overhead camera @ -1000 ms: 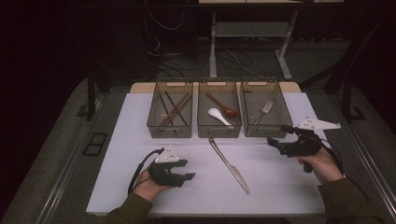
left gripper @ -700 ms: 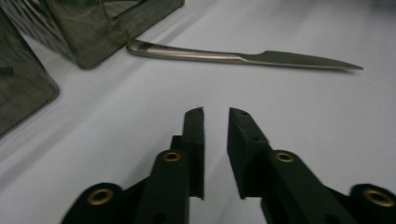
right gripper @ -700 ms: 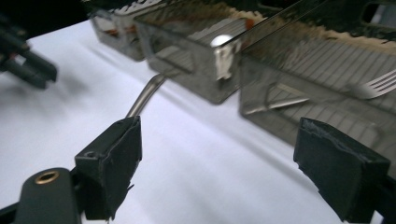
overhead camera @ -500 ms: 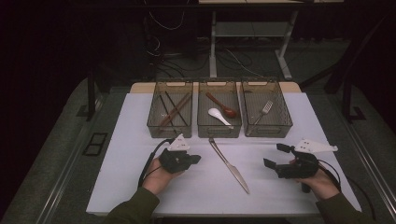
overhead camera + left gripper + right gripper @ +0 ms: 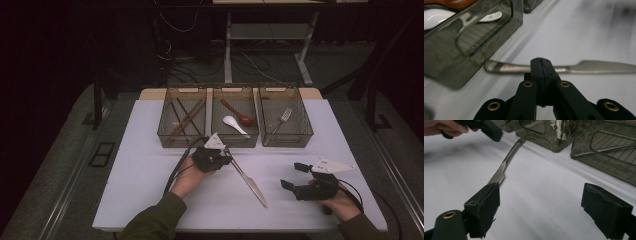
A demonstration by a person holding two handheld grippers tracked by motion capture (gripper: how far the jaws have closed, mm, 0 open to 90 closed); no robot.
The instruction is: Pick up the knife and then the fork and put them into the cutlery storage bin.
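Note:
A silver table knife [image 5: 247, 179] lies slantwise on the white table [image 5: 150, 165], with its handle end near the middle bin. My left gripper [image 5: 228, 159] is shut with nothing between its jaws. In the left gripper view its closed tips [image 5: 540, 60] sit just in front of the knife [image 5: 586, 67], close to the handle. My right gripper [image 5: 292, 175] stands open near the table's front right. In the right gripper view its fingers [image 5: 484, 200] are wide apart and empty, and the knife [image 5: 506, 162] runs away from the left one.
Three smoky clear bins stand in a row at the back. The left bin [image 5: 181, 90] holds chopsticks, the middle bin [image 5: 235, 90] a white spoon [image 5: 234, 123] and a brown spoon [image 5: 240, 116], the right bin [image 5: 280, 90] a fork [image 5: 283, 118]. Dark floor surrounds the table.
My left hand moved right and away from the front edge, up to the knife's handle end. My right hand sank and drew back toward the front right corner.

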